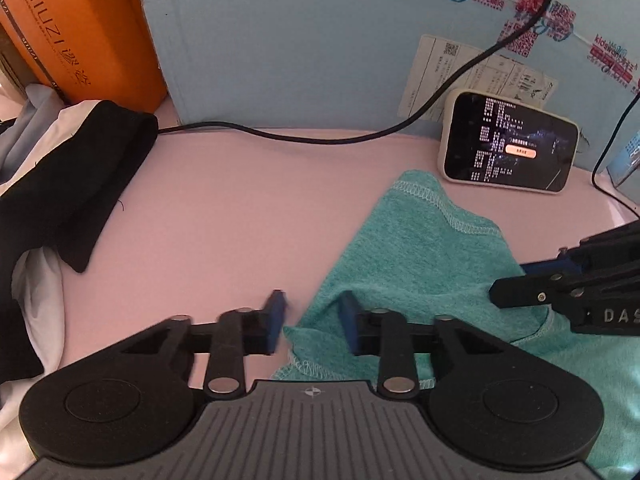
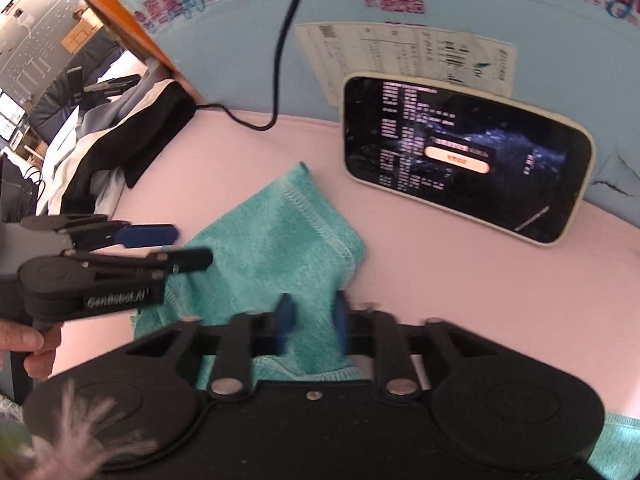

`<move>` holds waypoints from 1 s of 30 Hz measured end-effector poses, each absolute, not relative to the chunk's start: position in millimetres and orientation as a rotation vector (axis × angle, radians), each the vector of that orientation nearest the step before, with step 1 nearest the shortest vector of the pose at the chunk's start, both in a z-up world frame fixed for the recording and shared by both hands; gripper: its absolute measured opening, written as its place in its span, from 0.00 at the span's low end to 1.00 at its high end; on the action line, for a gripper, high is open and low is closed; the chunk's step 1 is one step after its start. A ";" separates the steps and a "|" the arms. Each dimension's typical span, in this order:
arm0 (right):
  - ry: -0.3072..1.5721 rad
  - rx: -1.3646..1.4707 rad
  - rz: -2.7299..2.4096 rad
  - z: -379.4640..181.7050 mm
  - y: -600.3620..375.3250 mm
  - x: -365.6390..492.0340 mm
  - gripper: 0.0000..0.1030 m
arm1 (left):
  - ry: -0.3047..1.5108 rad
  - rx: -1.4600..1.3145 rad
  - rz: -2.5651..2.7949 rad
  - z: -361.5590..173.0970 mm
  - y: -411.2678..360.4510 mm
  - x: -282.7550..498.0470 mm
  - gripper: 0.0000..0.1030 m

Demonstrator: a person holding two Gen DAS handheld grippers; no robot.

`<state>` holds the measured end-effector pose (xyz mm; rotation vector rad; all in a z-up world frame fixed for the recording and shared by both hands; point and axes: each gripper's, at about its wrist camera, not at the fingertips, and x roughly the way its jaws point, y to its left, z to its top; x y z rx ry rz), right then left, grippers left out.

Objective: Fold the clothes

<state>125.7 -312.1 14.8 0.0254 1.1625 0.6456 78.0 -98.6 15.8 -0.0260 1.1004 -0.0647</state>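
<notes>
Two parted tools, left [image 1: 312,320] and right [image 2: 312,326], low over teal cloth [image 1: 420,256].

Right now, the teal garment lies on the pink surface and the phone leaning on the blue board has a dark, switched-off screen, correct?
Not quite. The phone is switched on: the right wrist view shows text lines and an orange button. The teal garment does lie on the pink surface, and the phone leans on the blue board.
</notes>
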 end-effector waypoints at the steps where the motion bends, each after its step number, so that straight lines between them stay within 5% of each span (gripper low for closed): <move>1: 1.140 0.004 0.639 17.0 -309.4 124.5 0.07 | 1.106 -0.047 -0.061 16.2 -96.1 81.2 0.01; 7: 0.927 -0.116 0.574 46.4 -306.7 120.0 0.04 | 1.034 -0.037 -0.090 33.2 -98.7 94.9 0.01; 20: 0.859 -0.159 0.571 70.0 -318.1 125.1 0.09 | 1.013 0.033 -0.055 35.3 -108.4 128.1 0.03; 22: 0.929 -0.077 0.643 70.9 -320.8 121.4 0.10 | 1.016 0.042 -0.072 44.3 -102.9 114.1 0.14; 24: 0.983 -0.024 0.729 70.2 -321.2 110.9 0.10 | 1.023 0.080 -0.069 52.0 -96.2 92.2 0.53; 30: 1.044 -0.079 0.843 58.9 -303.2 76.2 0.10 | 1.135 0.112 -0.009 53.5 -68.7 11.0 0.58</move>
